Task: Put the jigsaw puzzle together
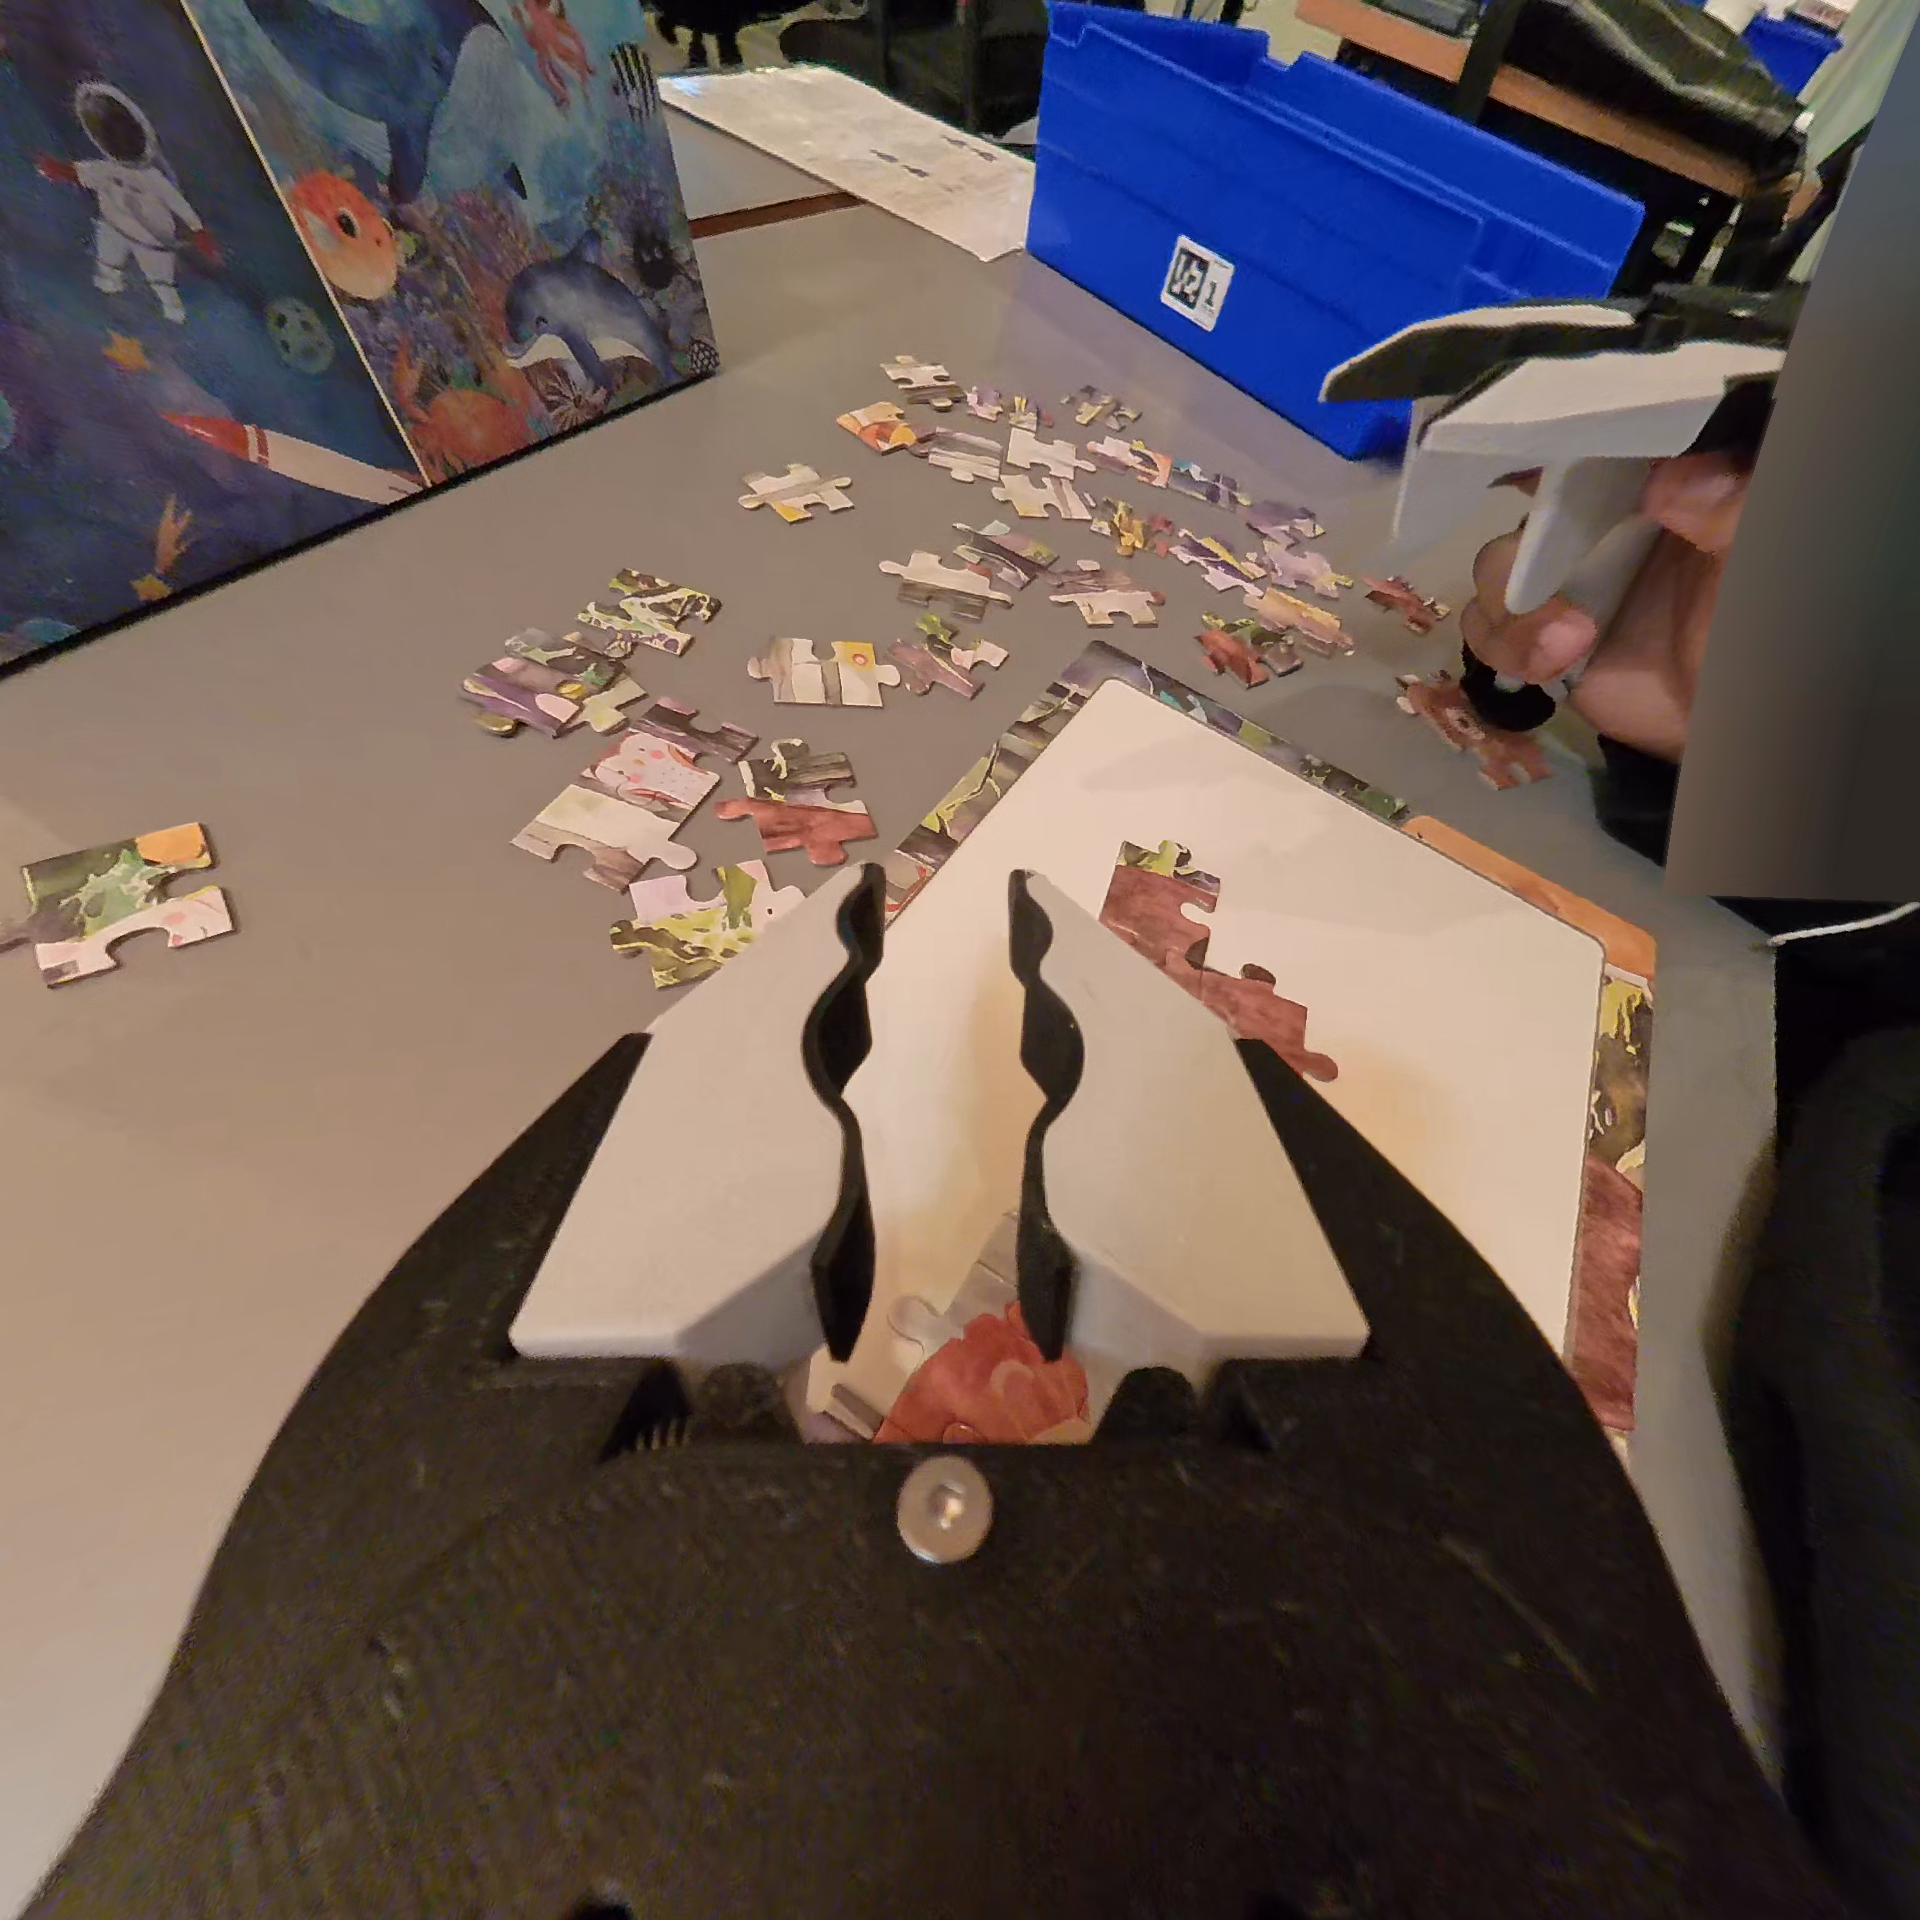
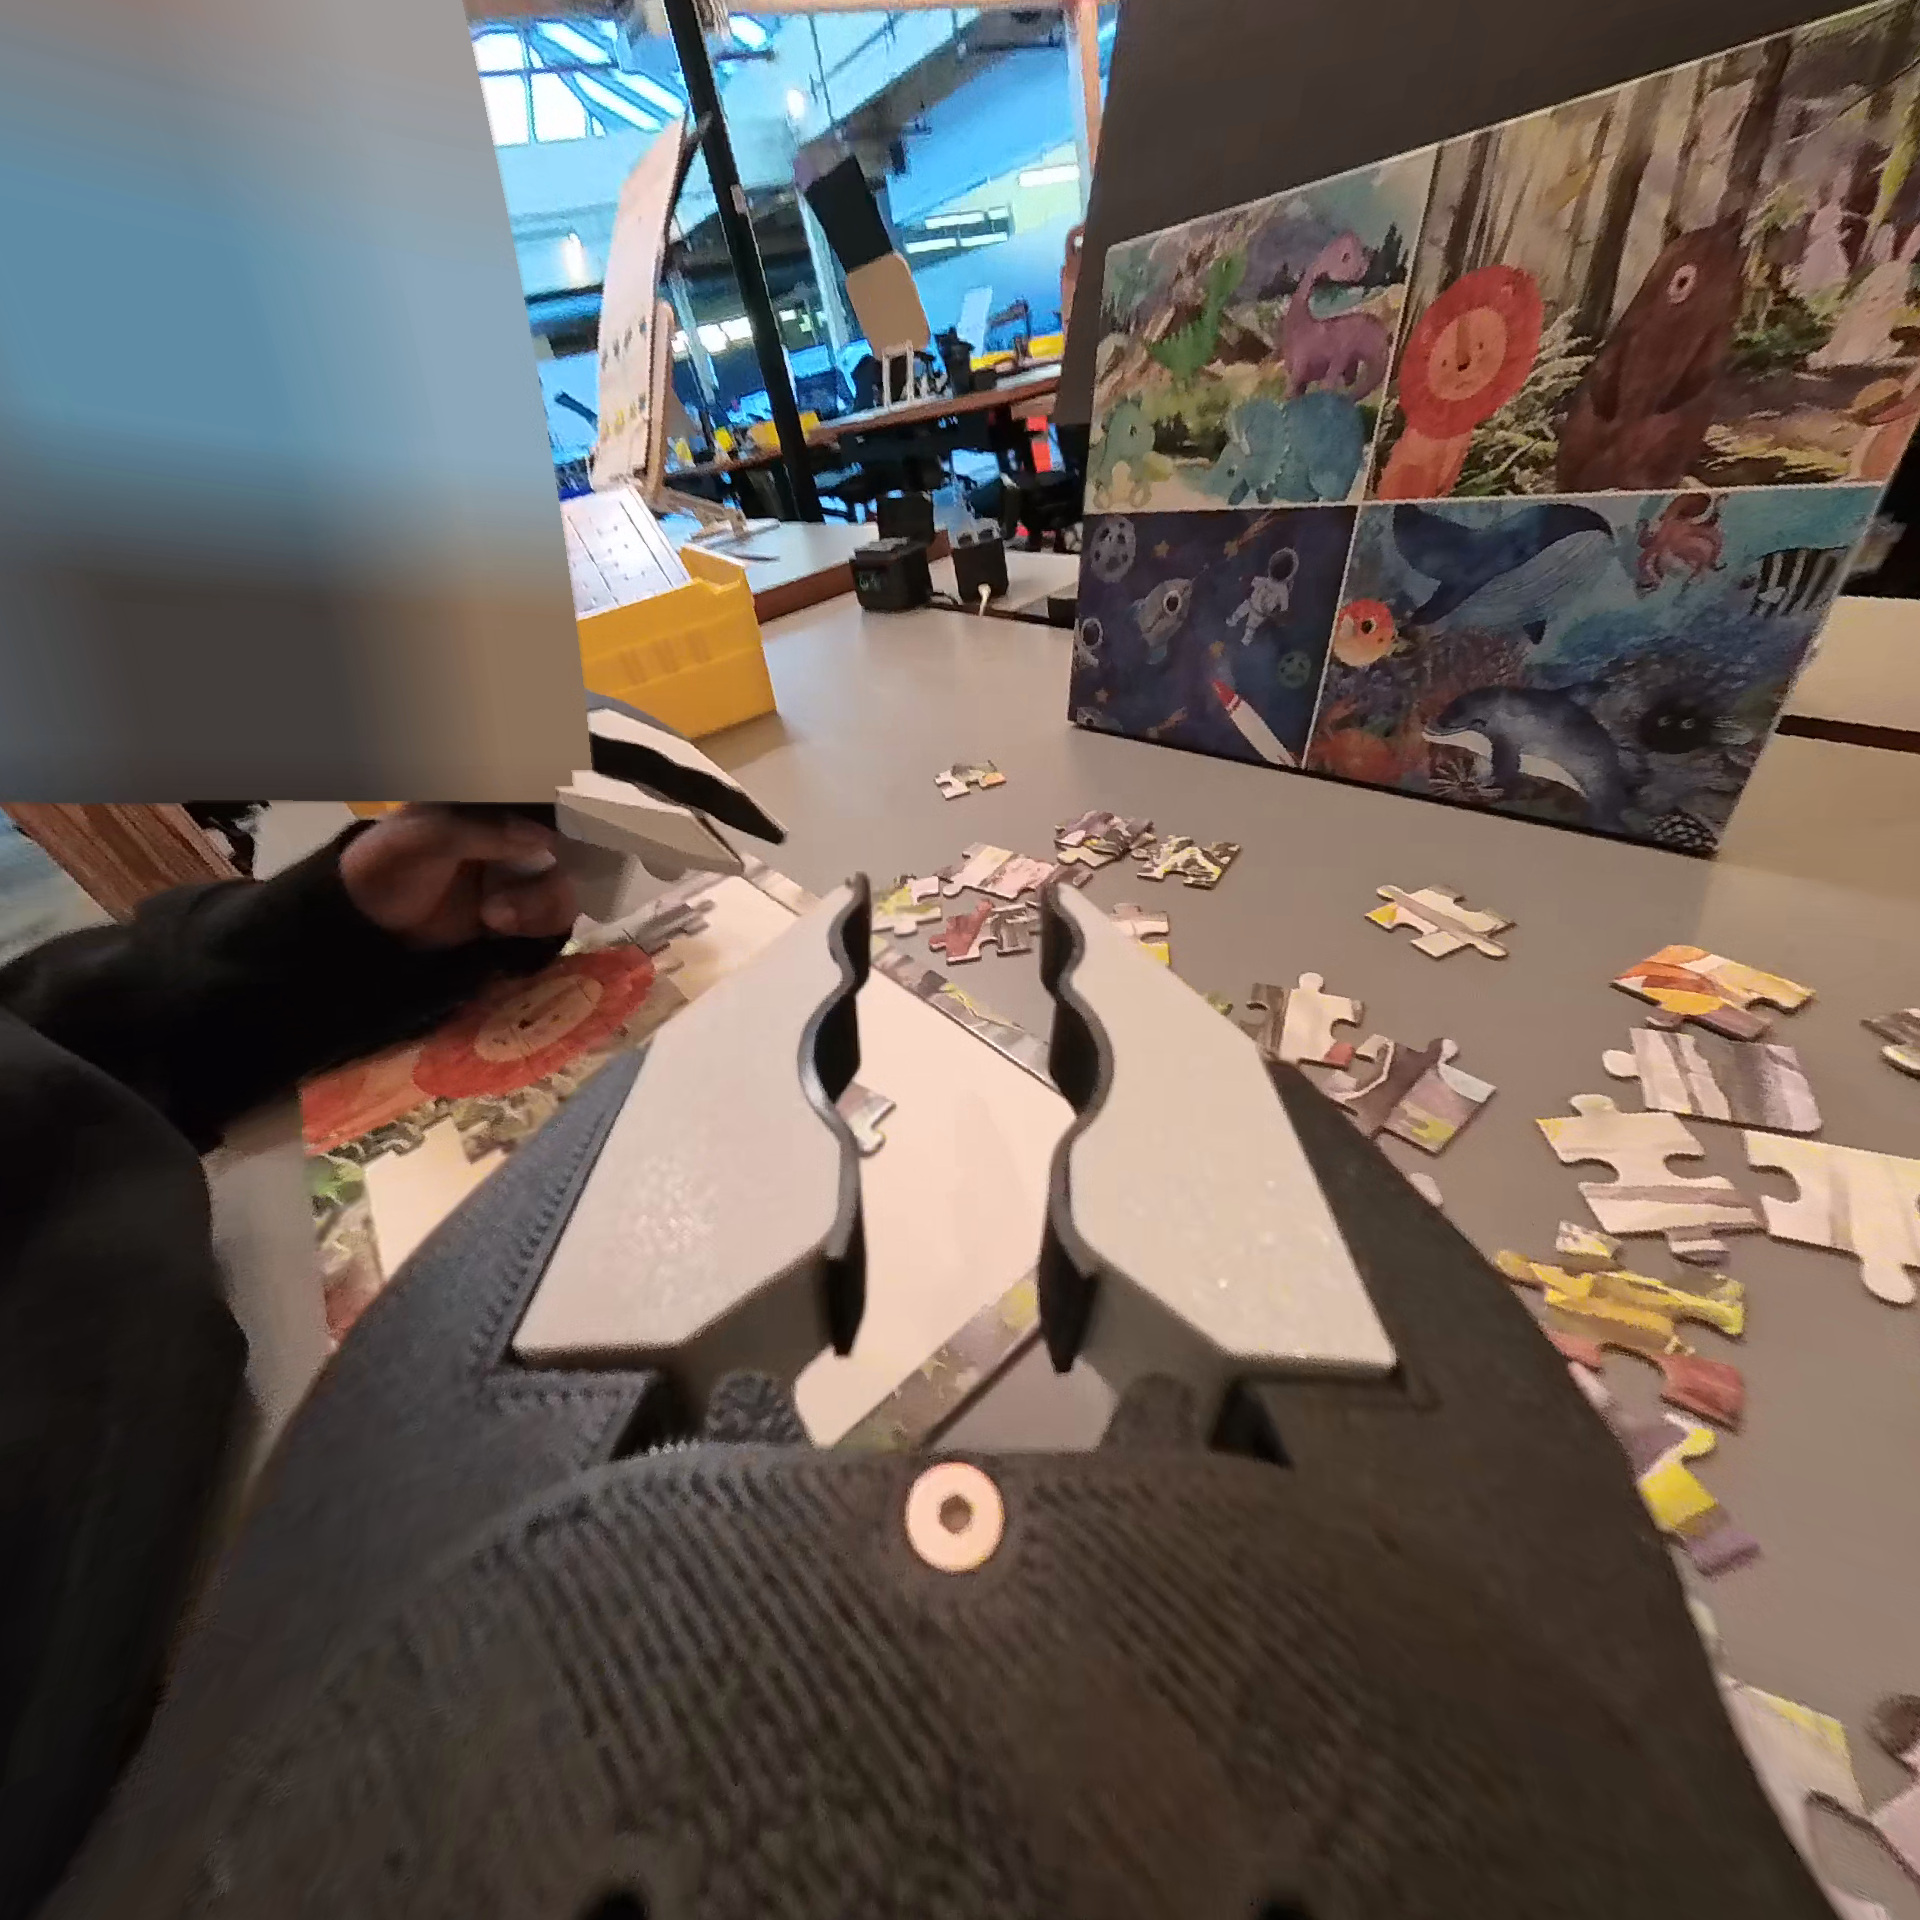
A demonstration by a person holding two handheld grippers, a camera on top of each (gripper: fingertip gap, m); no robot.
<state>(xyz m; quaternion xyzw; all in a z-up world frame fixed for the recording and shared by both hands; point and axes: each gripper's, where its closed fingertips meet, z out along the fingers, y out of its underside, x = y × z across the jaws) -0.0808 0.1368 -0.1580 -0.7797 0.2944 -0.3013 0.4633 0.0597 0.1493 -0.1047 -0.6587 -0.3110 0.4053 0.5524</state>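
Well, early days on this one. Left tool (image 1: 940, 894) hovers over the white tray (image 1: 1403, 1039), jaws parted a little, nothing in them; right tool (image 2: 951, 899) hangs likewise, slightly open and empty. On the tray the frame border is in, a brown cluster (image 1: 1195, 935) sits near its right side, and a lion patch (image 2: 520, 1029) is joined at the near end. Most of the board is bare. Loose pieces (image 1: 1091, 520) lie scattered across the grey counter (image 1: 312, 1143) beyond, far side, below the picture box (image 2: 1455, 520). Plenty left, I'd say.
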